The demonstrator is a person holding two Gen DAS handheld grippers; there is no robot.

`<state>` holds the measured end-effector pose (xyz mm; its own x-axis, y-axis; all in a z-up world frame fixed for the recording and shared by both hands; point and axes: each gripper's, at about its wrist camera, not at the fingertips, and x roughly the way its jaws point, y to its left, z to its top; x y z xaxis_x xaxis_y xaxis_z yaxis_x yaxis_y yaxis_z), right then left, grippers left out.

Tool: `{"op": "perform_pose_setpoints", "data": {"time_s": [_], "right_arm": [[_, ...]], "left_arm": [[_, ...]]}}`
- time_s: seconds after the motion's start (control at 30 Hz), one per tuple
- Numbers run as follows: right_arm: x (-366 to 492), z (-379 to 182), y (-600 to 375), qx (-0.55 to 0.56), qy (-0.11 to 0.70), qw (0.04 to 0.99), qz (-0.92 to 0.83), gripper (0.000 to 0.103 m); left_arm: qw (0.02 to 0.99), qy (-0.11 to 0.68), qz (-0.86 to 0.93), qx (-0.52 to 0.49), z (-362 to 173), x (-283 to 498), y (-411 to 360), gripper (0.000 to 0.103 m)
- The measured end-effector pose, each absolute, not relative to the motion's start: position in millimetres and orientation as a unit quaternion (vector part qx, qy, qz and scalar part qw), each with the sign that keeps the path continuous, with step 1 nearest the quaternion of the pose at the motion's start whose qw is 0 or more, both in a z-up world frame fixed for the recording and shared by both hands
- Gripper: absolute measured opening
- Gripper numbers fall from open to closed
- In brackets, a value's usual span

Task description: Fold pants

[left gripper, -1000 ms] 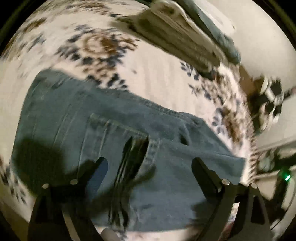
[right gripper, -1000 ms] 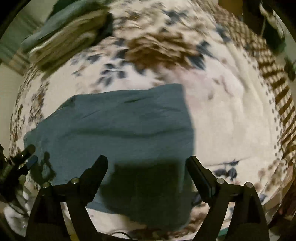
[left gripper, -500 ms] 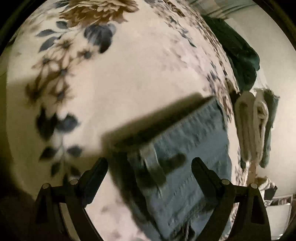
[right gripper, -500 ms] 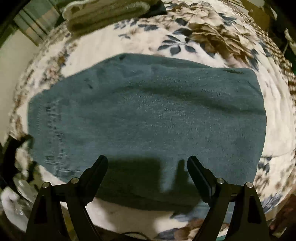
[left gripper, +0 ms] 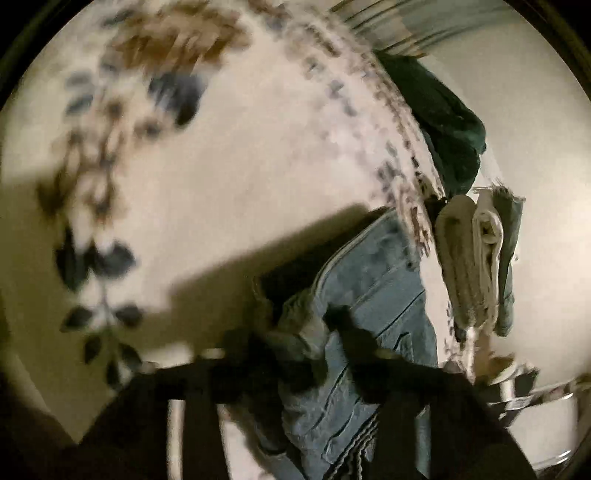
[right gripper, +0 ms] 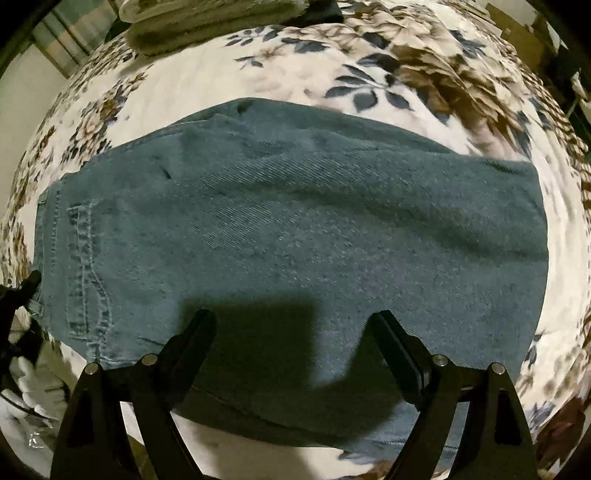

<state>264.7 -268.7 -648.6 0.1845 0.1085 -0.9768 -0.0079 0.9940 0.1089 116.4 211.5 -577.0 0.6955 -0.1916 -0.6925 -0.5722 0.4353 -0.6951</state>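
Blue denim pants (right gripper: 295,236) lie folded flat on a floral bedspread (right gripper: 388,74), waistband and pocket at the left. My right gripper (right gripper: 291,332) is open and empty, hovering over the near edge of the pants. In the blurred left wrist view, my left gripper (left gripper: 295,332) is closed on the waistband end of the pants (left gripper: 369,295), with cloth bunched between the fingers and lifted slightly off the bed.
A stack of folded towels (left gripper: 476,258) and a dark green cloth (left gripper: 443,122) sit at the bed's far edge. The same towels (right gripper: 207,18) show at the top of the right wrist view. The bedspread (left gripper: 221,166) spreads wide to the left.
My left gripper has closed on the pants' waistband corner; it was open half a second ago. My right gripper has come slightly closer to the pants and stays open.
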Motion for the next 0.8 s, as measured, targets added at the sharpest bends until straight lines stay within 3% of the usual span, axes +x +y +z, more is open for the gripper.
{"op": "perform_pose_setpoints", "data": {"time_s": [0.1,0.13,0.17,0.2,0.47,0.57,0.8], "right_arm": [[268.7,-646.3,-266.1,0.035,0.637,0.769,0.048,0.090],[268.7,-646.2,-266.4,0.032,0.636,0.769,0.050,0.090],[268.7,-646.2,-267.2,0.030,0.636,0.769,0.051,0.090],[269.0,-646.1,-267.4,0.029,0.636,0.769,0.051,0.090],[255.9,-633.3,-311.1,0.091,0.635,0.767,0.033,0.090],[248.5,-623.0,-338.4,0.124,0.632,0.765,0.025,0.097],[221.3,-592.2,-423.3,0.161,0.612,0.774,-0.020,0.098]], "left_arm": [[0.767,0.368,0.125,-0.510,-584.7,118.0,213.4,0.046],[0.775,0.373,0.125,-0.495,-581.6,120.8,212.7,0.039],[0.788,0.372,0.120,-0.476,-574.2,125.6,210.4,0.023],[0.796,0.373,0.119,-0.461,-567.0,127.4,206.6,0.019],[0.881,0.312,0.027,-0.354,-447.9,110.2,137.9,0.017],[0.903,0.300,-0.029,-0.305,-398.0,109.0,83.4,0.017],[0.906,0.321,-0.140,-0.238,-365.9,130.8,-52.4,0.016]]}}
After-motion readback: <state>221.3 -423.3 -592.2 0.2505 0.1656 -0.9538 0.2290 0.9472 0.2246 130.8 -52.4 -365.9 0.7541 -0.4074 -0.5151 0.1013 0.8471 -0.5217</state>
